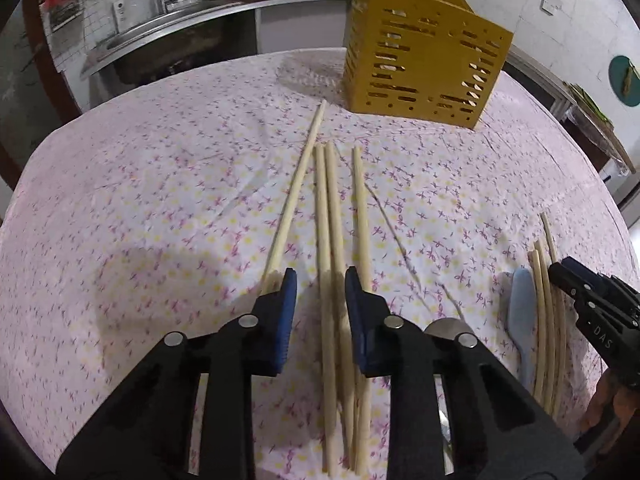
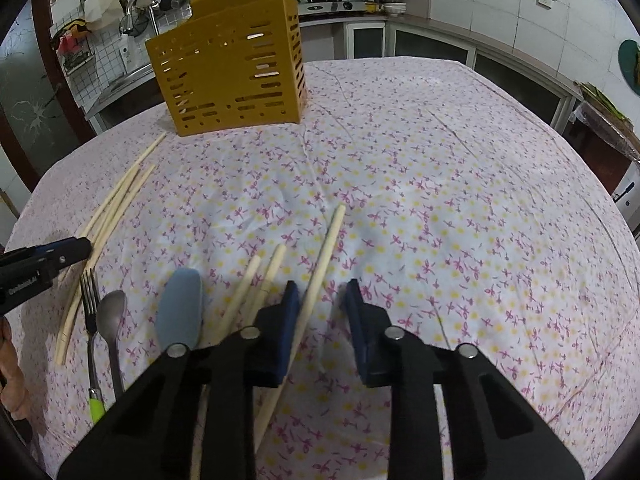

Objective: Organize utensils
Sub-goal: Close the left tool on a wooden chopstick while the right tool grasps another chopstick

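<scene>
Several pale wooden chopsticks [image 1: 332,208] lie lengthwise on the floral tablecloth [image 1: 160,200]. My left gripper [image 1: 320,276] straddles two of them, with gaps showing beside both blue pads; one more chopstick lies outside each finger. My right gripper [image 2: 322,288] stands around a single chopstick [image 2: 326,248], which lies close to the left pad and clear of the right one. Two further chopsticks [image 2: 256,280] rest just left of it. The yellow slotted utensil caddy [image 1: 424,60] [image 2: 232,76] stands upright at the far side of the table.
A blue-grey spoon [image 2: 180,304], a metal spoon [image 2: 112,316] and a green-handled fork [image 2: 90,304] lie between the two grippers. The left gripper's finger [image 2: 60,254] shows at the left edge. A kitchen counter and sink stand beyond the table.
</scene>
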The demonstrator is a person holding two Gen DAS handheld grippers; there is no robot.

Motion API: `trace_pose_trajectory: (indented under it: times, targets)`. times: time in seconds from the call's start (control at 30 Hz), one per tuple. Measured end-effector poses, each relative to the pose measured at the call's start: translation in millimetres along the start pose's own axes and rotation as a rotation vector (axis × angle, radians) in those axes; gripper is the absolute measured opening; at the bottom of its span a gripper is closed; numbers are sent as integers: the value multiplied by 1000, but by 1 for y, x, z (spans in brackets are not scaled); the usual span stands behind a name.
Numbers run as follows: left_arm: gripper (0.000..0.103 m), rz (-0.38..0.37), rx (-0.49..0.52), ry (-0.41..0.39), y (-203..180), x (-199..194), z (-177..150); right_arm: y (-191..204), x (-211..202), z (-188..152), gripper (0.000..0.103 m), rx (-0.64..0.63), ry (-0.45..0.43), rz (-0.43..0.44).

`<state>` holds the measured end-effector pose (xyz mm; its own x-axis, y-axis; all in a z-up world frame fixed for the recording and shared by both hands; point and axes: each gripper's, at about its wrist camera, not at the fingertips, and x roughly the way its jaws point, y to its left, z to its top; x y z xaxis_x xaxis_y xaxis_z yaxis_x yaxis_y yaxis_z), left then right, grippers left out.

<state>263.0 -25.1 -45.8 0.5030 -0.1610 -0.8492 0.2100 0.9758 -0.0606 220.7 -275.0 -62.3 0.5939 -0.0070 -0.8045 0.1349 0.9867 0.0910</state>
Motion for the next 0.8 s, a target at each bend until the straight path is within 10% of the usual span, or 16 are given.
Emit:
trace_pose_trajectory:
  times: [0.8]
  targets:
    - [10,-62,-23,99,0,33,41,-9,15,27,9,0,91,60]
